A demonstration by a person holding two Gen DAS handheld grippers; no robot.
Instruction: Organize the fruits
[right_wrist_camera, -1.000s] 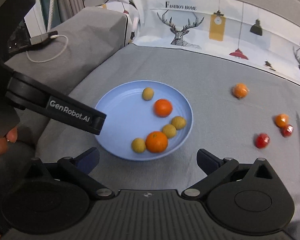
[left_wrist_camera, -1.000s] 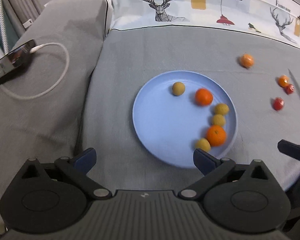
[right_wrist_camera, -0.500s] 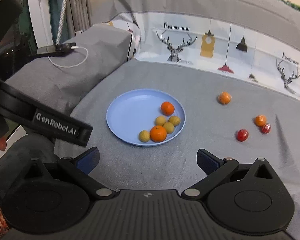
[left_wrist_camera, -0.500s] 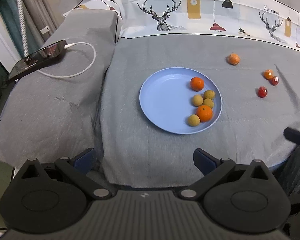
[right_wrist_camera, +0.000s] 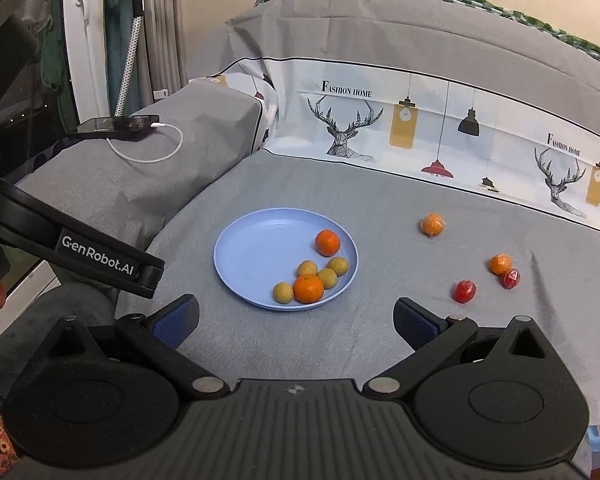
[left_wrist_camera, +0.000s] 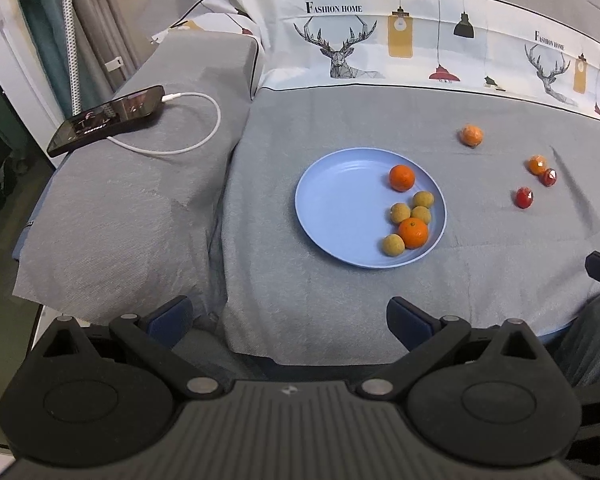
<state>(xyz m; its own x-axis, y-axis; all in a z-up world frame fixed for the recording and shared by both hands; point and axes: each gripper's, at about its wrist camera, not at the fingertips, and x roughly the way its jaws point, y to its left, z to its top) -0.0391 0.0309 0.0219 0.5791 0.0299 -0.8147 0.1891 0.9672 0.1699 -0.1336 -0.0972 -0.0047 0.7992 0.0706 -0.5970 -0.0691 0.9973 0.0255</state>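
Left gripper point(left_wrist_camera: 287, 316) and right gripper point(right_wrist_camera: 296, 318): jaws spread, both empty, held back from the bed point(left_wrist_camera: 340, 320). Plate point(left_wrist_camera: 332, 208) holds two oranges point(left_wrist_camera: 401, 178) and four longans point(left_wrist_camera: 400, 213), grouped at its right side. Five wrapped fruits point(left_wrist_camera: 524, 197) lie on the cover, right of the plate.

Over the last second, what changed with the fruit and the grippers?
Both grippers pulled back, open and empty: left gripper, right gripper. One yellow-brown fruit rolled from the far side of the blue plate to its cluster. The four loose fruits on the cloth stayed put.
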